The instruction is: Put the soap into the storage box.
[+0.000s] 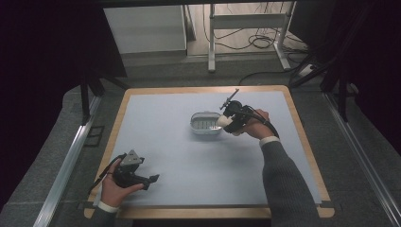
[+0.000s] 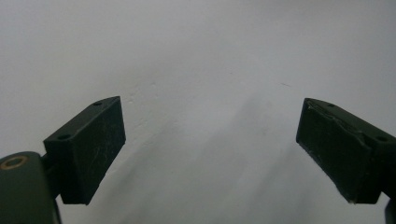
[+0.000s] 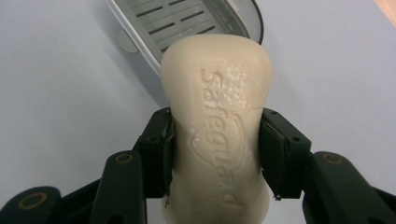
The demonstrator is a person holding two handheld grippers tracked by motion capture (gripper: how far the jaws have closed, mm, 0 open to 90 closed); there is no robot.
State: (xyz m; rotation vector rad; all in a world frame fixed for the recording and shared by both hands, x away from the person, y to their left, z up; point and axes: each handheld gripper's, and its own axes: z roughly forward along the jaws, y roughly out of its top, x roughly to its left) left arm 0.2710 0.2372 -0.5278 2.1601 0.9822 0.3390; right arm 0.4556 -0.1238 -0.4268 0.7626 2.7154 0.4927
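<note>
Nearest, at the near left corner of the desk (image 1: 156, 142), my left hand (image 1: 111, 190) holds the left gripper (image 1: 152, 178) low over the pale blue mat. Its jaws are spread wide and released, with bare mat between them in the left gripper view, and they point toward the right.

Farther out, right of the desk's middle, my right sleeve (image 1: 283, 179) runs up to my right hand (image 1: 255, 124), which holds the right gripper (image 1: 226, 122). Its jaws are clenched on a cream soap (image 3: 217, 126), gripping it across its narrow waist from both sides. The word Safeguard is pressed into the face of the soap, running along its length. The soap sticks out past the jaws toward the far side.

Just beyond the soap sits a grey slotted dish (image 3: 187, 21) with a white rim, resting on the mat near the middle of the desk. In the high view the soap is at the dish's right edge (image 1: 206, 124).
</note>
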